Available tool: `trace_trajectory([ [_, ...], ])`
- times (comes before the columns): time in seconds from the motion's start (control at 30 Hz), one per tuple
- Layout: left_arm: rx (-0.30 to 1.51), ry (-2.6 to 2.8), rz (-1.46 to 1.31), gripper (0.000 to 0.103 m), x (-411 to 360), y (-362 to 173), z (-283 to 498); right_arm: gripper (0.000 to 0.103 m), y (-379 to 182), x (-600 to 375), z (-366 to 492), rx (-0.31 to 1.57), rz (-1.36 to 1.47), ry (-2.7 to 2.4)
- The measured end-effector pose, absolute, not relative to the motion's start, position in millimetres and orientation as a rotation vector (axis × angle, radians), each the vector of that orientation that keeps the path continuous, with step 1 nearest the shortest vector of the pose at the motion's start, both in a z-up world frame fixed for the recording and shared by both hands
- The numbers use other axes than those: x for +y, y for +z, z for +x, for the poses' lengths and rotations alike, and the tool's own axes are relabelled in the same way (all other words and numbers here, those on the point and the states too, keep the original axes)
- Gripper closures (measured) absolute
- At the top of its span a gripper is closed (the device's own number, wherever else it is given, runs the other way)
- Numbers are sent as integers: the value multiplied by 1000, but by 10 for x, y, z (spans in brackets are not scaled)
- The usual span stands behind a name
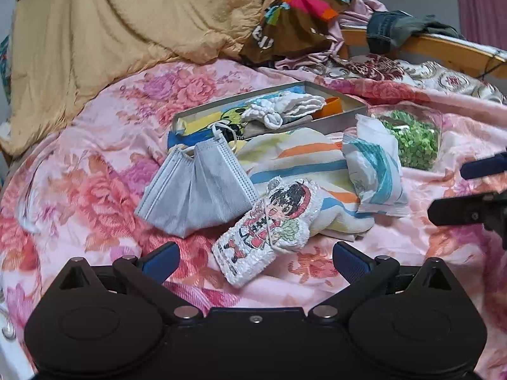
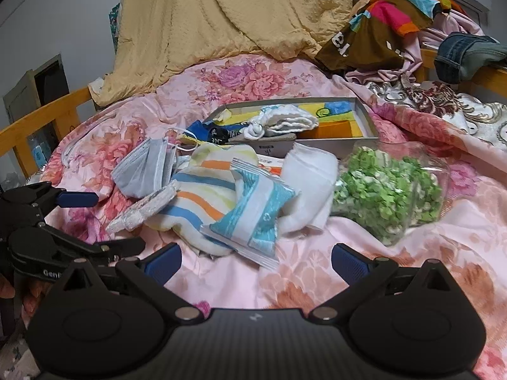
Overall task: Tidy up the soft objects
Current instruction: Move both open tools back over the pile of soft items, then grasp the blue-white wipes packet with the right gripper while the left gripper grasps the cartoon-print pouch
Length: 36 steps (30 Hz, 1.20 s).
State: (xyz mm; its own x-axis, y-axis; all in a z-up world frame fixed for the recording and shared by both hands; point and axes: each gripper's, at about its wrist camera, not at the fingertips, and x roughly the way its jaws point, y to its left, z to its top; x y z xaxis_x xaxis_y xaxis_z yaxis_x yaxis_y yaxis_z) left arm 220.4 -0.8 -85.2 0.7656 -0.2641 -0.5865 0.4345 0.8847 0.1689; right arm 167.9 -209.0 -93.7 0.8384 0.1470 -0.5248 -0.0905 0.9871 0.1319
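Observation:
Soft items lie on a pink floral bedspread (image 1: 79,190). A small cartoon-print towel (image 1: 269,228) sits just ahead of my left gripper (image 1: 256,262), which is open and holds nothing. Beyond it are a grey face mask (image 1: 196,190), a striped towel (image 1: 301,161) and a teal-and-white packet (image 1: 374,171). Behind them, a grey tin box (image 1: 342,117) holds a white cloth (image 1: 285,107) and coloured pieces. My right gripper (image 2: 256,266) is open and empty, close in front of the packet (image 2: 253,212), with a white cloth (image 2: 307,183) behind it and a clear bag of green bits (image 2: 386,186) to the right.
A yellow quilt (image 1: 111,31) is heaped at the back left. Colourful clothes (image 1: 301,9) and jeans (image 1: 389,28) are piled at the back right over a wooden bed rail (image 1: 443,50). Another rail (image 2: 38,123) runs along the left side.

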Motion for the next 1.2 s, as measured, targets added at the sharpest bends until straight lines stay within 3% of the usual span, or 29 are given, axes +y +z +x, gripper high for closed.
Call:
trace_trajectory([
  [0.4, 601, -528, 238, 1, 78, -850, 2524, 0, -1149, -2066, 2079, 558, 169, 137],
  [0.97, 802, -460, -353, 1, 414, -1021, 2874, 1, -1219, -2224, 2190, 561, 328, 156],
  [1.2, 792, -445, -274, 3, 296, -1017, 2836, 9, -1221, -2146, 2194, 572, 302, 174],
])
